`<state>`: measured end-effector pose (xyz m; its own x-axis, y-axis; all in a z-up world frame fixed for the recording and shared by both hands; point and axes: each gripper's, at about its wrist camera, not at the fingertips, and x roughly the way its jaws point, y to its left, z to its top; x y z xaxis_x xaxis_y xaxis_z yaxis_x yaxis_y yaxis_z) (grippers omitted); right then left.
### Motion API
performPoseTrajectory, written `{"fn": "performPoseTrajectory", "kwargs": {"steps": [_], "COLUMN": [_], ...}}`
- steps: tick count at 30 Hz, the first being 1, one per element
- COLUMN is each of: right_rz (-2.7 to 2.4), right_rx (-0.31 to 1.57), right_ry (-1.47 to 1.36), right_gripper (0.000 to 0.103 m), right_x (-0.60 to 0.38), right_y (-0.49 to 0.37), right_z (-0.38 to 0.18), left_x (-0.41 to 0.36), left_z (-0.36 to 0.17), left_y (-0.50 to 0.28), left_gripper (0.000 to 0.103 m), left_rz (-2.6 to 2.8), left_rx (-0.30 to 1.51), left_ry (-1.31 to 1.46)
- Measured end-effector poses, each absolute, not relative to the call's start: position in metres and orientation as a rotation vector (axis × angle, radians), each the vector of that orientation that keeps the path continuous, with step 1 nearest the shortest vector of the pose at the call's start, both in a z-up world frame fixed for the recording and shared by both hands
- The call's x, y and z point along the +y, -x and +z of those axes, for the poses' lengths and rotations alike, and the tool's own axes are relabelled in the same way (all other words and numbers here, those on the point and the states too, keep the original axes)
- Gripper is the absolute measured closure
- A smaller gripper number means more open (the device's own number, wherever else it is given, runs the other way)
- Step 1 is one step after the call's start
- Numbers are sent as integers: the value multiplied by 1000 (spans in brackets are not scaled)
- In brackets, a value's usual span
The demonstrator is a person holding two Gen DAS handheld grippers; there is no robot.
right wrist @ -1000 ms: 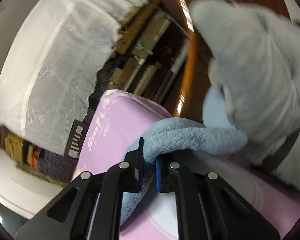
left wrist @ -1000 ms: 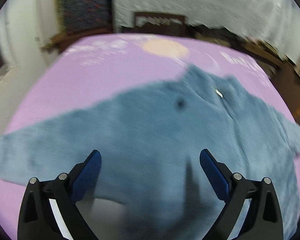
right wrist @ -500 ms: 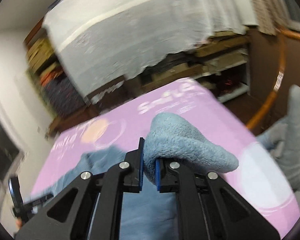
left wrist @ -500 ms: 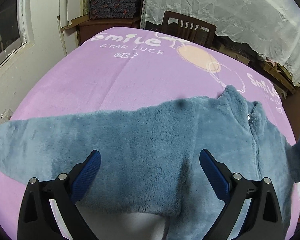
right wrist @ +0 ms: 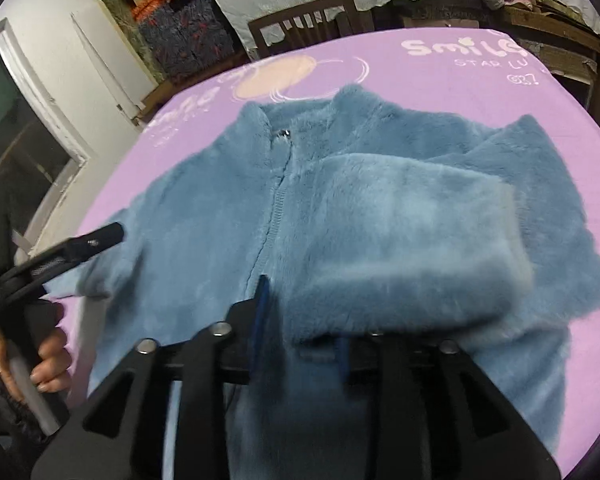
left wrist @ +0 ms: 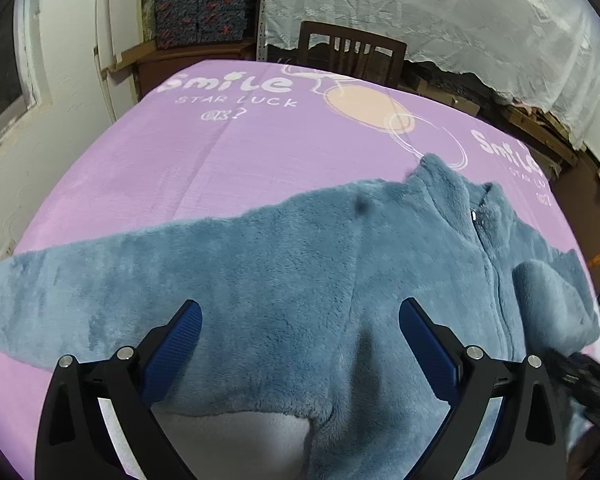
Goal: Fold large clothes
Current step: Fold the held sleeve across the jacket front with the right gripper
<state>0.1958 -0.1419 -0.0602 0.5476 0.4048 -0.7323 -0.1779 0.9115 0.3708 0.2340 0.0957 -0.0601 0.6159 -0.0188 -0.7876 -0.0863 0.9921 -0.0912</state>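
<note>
Purple blanket (left wrist: 228, 168) printed with "Smile STAR LUCK" and a pale peach circle, spread over the counter. Behind it, a dark wooden chair (left wrist: 352, 54), white lace curtain (left wrist: 440, 12), stacked patterned boxes (left wrist: 200, 0) and a white wall on the left.

Blue fleece jacket (left wrist: 292, 264) lying flat on the blanket, collar toward the chair, zipper (right wrist: 274, 204) closed down the front. One sleeve (left wrist: 84, 284) stretched straight out to the left in the left wrist view, its cuff near the blanket's edge. Other sleeve (right wrist: 408, 240) folded back across the chest, its cuff end lying just beside the zipper.

Left tool (left wrist: 300, 340) hovering over the lower body of the jacket, blue pads spread wide, nothing between them. Seen too from the right wrist view, gripped by a hand (right wrist: 50, 360) at the left edge.

Right tool (right wrist: 300, 320) low over the jacket's front, jaws opening. Folded sleeve's cuff sitting in the gap between the pads; left pad clear of the fleece, right pad mostly hidden under it, so no firm pinch visible. Some motion blur around the cuff.
</note>
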Motion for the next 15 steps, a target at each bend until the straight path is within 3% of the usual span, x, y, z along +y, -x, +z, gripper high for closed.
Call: {"fn": "performPoseTrajectory", "kwargs": {"steps": [2, 8, 11, 15], "right_rz": [384, 308, 133, 97], "right_rx": [914, 786, 775, 788], "right_ry": [-308, -394, -362, -348], "right_gripper": [47, 47, 76, 84], "right_x": [-154, -219, -253, -264], "right_y": [-182, -139, -143, -162], "right_z": [-49, -17, -15, -18], "left_x": [90, 50, 7, -54], "left_z": [-59, -49, -41, -35], "left_y": [-231, -211, -201, -188], "left_gripper": [4, 4, 4, 4], "left_rz": [46, -28, -125, -243], "left_rx": [893, 831, 810, 765], "left_ry": [90, -34, -141, -274]}}
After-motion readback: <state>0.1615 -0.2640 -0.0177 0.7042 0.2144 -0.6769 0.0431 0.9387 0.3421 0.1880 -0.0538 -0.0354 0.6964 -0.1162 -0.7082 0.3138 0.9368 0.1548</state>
